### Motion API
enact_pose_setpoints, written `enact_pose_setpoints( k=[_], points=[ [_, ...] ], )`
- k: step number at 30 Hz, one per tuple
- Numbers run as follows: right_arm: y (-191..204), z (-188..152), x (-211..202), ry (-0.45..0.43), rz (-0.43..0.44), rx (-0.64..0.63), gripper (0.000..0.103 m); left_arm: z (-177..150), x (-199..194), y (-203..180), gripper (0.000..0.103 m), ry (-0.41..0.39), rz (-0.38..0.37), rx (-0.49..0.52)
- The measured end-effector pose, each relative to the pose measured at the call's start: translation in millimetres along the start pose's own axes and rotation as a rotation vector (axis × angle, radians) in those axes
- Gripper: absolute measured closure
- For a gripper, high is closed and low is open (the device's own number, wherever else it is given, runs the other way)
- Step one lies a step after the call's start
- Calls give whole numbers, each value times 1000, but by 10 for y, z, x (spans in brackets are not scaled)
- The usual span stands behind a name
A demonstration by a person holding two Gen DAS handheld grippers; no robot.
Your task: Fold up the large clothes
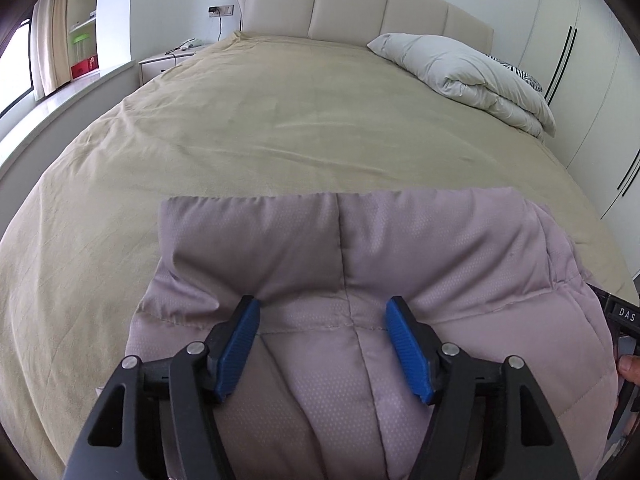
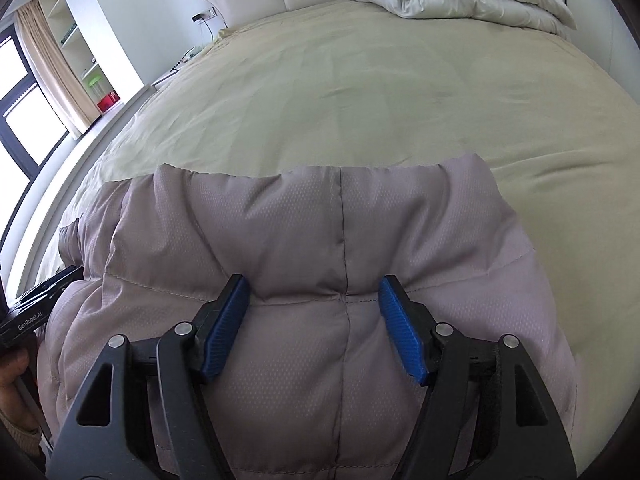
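A quilted mauve jacket (image 1: pixel 360 280) is seen folded at the lower centre on the beige bedspread (image 1: pixel 260 128), straddled by the wide-spread left gripper (image 1: pixel 322 312) and right gripper (image 2: pixel 314 290), neither gripping it, while "DAS" is read lower right, "GenRobot.AI" lower left.

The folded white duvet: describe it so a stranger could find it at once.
Start at the wide bed under its tan cover, and look to the far corner by the padded headboard. There lies the folded white duvet, puffy and pale, unlike the mauve quilted jacket at the near edge.
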State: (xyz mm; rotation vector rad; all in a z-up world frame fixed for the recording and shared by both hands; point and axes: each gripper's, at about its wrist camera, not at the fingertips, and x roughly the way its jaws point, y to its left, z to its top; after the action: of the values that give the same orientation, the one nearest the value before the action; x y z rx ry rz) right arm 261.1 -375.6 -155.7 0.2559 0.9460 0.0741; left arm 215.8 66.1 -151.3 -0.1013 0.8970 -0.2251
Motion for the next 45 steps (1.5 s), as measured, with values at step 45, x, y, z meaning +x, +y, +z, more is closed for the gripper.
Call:
enact_pose_setpoints(
  k=[45],
  points=[
    [1041,-1615,-3210,-305,-248,-88,0,-1235,-2540,-940,0,-189,326,27]
  ],
)
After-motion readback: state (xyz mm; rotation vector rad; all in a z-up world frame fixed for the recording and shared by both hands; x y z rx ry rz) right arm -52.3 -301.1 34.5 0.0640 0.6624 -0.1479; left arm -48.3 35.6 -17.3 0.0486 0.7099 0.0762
